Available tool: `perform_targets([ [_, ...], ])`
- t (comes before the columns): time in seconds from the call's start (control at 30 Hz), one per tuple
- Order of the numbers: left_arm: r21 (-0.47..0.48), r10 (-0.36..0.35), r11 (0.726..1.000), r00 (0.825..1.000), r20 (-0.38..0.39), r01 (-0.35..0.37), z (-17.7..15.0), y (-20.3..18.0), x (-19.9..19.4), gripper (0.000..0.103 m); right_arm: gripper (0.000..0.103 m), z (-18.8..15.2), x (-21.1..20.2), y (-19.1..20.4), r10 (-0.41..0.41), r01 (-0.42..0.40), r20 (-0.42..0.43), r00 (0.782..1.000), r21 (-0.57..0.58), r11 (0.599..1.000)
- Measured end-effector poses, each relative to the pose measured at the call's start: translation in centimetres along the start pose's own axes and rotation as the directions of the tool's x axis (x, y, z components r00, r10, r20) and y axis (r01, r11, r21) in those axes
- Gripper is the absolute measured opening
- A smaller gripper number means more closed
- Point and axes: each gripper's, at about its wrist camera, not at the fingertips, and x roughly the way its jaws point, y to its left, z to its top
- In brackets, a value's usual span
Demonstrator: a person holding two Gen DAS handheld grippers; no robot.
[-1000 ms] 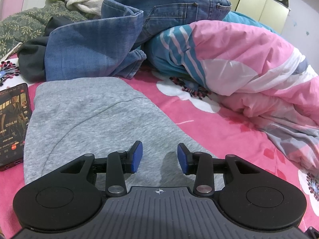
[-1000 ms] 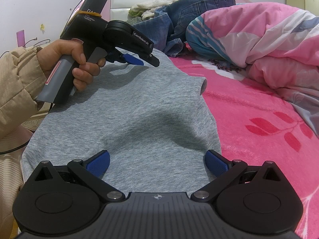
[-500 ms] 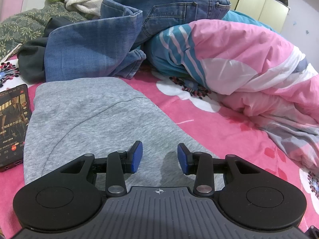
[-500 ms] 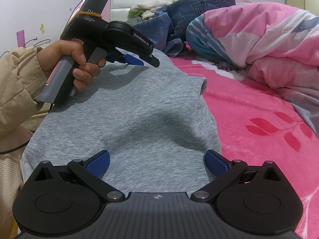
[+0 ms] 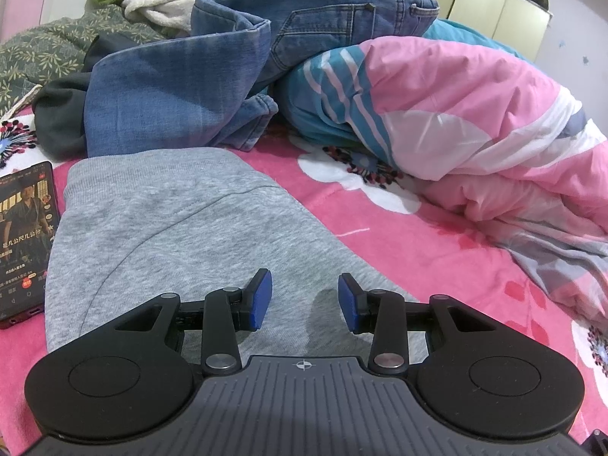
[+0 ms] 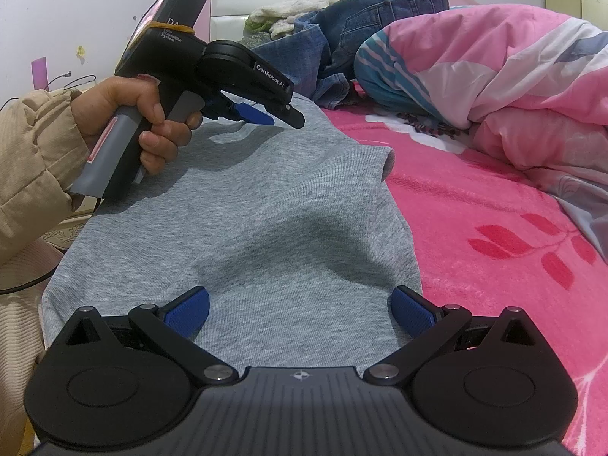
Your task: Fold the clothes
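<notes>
A grey knit garment [image 5: 171,228] lies spread flat on the pink bedsheet [image 5: 437,266]. My left gripper [image 5: 304,296] hovers over its middle, jaws partly open with nothing between the blue pads. In the right wrist view the same grey garment [image 6: 266,209] stretches away from me, one corner turned up at its right edge. My right gripper [image 6: 300,311] stands wide open just above its near end, holding nothing. The left gripper [image 6: 281,117] shows there at upper left, held in a person's hand [image 6: 152,129] above the garment's far end.
A lit phone [image 5: 22,239] lies on the sheet at the garment's left edge. Blue jeans [image 5: 228,76] and other clothes are piled at the headboard. A bunched pink, white and teal quilt [image 5: 475,121] fills the right side. A beige sleeve [image 6: 30,159] is at left.
</notes>
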Motion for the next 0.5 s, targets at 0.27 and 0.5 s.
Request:
perform_targets([
  [0.27, -0.003, -0.003, 1.0, 1.0, -0.001, 0.003, -0.04, 0.09, -0.01, 0.038, 0.103, 0.0, 0.01, 0.01, 0.0, 0.0, 0.0, 1.0, 0.0, 1.0],
  [0.5, -0.002, -0.001, 1.0, 1.0, 0.0, 0.001, -0.02, 0.07, 0.01, 0.038, 0.103, 0.0, 0.0, 0.01, -0.001, 0.001, 0.0, 1.0, 0.0, 1.0],
])
